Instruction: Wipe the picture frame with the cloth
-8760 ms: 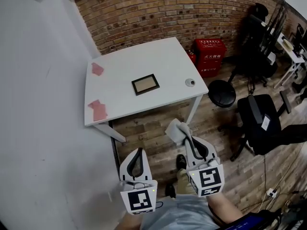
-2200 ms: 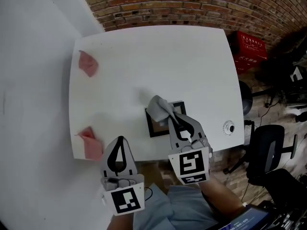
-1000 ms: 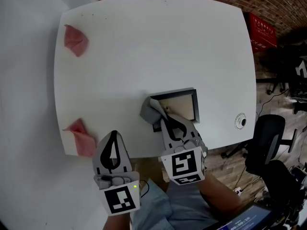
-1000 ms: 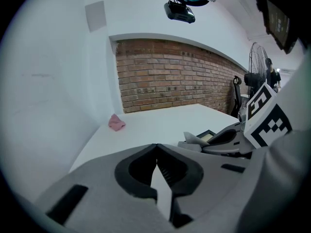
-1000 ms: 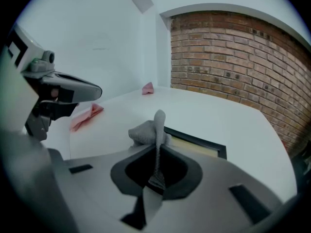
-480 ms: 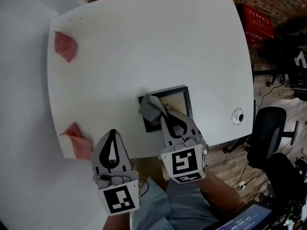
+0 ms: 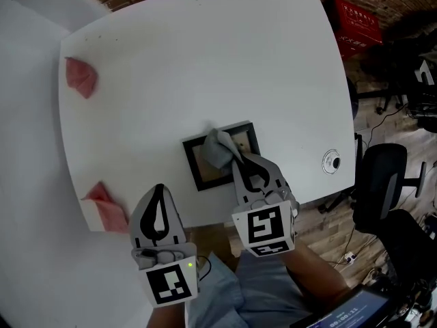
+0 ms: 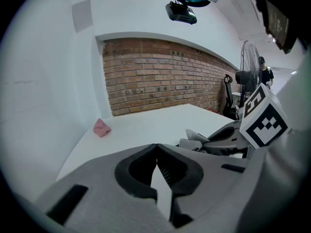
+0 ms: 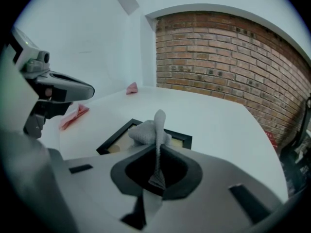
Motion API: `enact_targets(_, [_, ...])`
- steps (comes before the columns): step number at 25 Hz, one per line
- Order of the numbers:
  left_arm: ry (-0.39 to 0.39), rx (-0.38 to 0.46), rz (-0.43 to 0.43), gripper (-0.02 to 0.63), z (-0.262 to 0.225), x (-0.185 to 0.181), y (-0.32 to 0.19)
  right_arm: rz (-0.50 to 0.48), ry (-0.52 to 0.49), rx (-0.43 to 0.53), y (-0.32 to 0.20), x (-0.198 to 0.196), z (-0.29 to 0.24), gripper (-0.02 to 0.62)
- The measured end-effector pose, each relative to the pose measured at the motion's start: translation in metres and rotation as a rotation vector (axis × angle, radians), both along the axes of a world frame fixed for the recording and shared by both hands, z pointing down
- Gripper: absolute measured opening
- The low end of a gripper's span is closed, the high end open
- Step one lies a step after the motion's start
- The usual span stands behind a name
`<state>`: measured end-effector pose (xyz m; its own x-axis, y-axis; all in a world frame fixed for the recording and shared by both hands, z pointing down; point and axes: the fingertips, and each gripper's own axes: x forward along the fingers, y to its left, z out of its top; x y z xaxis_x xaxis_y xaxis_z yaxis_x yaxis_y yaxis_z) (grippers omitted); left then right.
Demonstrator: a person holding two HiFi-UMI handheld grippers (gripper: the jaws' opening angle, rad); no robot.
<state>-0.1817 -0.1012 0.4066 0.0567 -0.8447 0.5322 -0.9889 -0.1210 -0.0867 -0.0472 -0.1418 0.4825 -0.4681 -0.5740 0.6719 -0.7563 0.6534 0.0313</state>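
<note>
A black picture frame (image 7: 194, 171) with a tan inside lies flat near the white table's (image 7: 205, 67) front edge. A grey cloth (image 7: 218, 149) rests on its upper middle. My right gripper (image 7: 237, 160) is shut on the cloth, its tips over the frame. In the right gripper view the cloth (image 9: 147, 129) sticks up from the right gripper (image 9: 157, 152) with the frame (image 9: 182, 140) beneath. My left gripper (image 7: 159, 190) is shut and empty, hovering at the table's front edge left of the frame; its left gripper view shows the closed tips (image 8: 156, 147).
Two pink cloths lie at the table's left side, one far (image 7: 80, 78) and one near (image 7: 106, 208). A small round object (image 7: 331, 161) sits by the right edge. An office chair (image 7: 379, 182) and red boxes (image 7: 355, 30) stand on the wooden floor to the right.
My right gripper has slid the grey cloth from the frame's left corner toward its middle. The left gripper has stayed shut in about the same place.
</note>
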Motion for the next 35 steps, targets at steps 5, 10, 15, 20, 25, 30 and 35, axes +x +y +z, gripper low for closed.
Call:
enact_targets(5, [0.001,0.006,0.016,0.009,-0.002,0.008,-0.004,0.025,0.007,0.003,-0.004,0.013,0.001,0.025])
enact_targets(10, [0.000,0.009,0.024,0.009,-0.003,0.011,-0.006,0.025,0.053,0.004,-0.006,0.022,0.000,0.025])
enact_targets(15, [-0.002,0.034,0.026,0.009,-0.012,0.014,-0.007,0.045,0.048,0.032,-0.011,0.029,-0.009,0.025])
enact_targets(20, [-0.005,0.069,0.018,0.009,-0.028,0.016,-0.003,0.066,0.023,0.075,-0.017,0.036,-0.029,0.025])
enact_targets(25, [-0.023,0.117,0.004,0.009,-0.052,0.017,0.007,0.060,-0.014,0.121,-0.014,0.037,-0.059,0.025])
enact_targets(30, [-0.040,0.157,-0.037,0.009,-0.077,0.013,0.023,0.022,-0.041,0.171,-0.007,0.030,-0.090,0.025])
enact_targets(35, [-0.054,0.185,-0.089,0.009,-0.091,0.002,0.046,-0.038,-0.071,0.204,0.008,0.009,-0.109,0.025])
